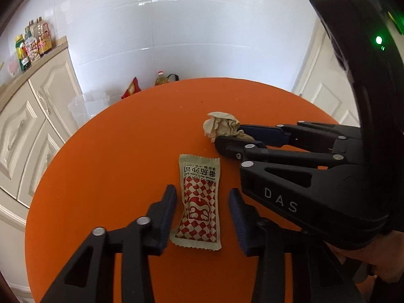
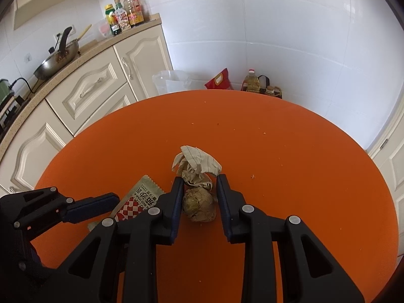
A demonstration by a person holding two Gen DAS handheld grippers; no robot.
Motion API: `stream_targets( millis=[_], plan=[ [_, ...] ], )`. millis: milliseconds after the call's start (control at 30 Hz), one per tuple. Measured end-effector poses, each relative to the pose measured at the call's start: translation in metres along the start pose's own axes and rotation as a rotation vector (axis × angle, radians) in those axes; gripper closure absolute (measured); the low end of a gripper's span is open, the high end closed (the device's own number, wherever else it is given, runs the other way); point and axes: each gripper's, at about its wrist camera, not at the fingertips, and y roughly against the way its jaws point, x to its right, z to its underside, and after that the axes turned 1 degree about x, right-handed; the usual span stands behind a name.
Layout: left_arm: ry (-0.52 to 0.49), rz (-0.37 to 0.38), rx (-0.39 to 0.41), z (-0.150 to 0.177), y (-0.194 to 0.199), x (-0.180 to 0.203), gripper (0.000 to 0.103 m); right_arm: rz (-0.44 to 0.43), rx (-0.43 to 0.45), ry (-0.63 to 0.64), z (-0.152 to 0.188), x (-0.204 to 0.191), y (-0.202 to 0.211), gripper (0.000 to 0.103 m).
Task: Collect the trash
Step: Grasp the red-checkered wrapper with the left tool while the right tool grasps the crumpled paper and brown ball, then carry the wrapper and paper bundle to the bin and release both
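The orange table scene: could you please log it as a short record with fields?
surface: round orange table
trash 1: ketchup sachet, flat, between the open fingers of the left hand-held gripper, untouched
trash 2: crumpled paper wad, its lower part between the fingers of the right hand-held gripper
trash 3: brownish lump, between the right fingers
debris: scattered crumbs

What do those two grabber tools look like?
Both are matt black plastic frames with cut-out slots and silver rivets, ending in dark blue ribbed pads. The right gripper carries white letters "DAS" and a green light on its housing. The left gripper looks the same build. No cables show.
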Motion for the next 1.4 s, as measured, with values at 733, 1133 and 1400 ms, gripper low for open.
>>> stream_targets(
  millis=[733, 1133, 1400],
  plan=[
    [0.081, 0.096, 0.077, 0.025, 0.062, -0.012, 0.098, 0.012, 0.046, -0.073, 0.031, 0.024, 0.069, 0.080],
    [-0.033, 0.213, 0.174, 0.048, 0.150, 0.050, 0.098, 0.123, 0.150, -0.135, 0.078, 0.057, 0.186, 0.080],
    [-0.172, 0.347, 0.200, 0.065, 0.180, 0.125, 0.098, 0.282, 0.232, -0.236, 0.136, 0.102, 0.290, 0.080]
  ],
)
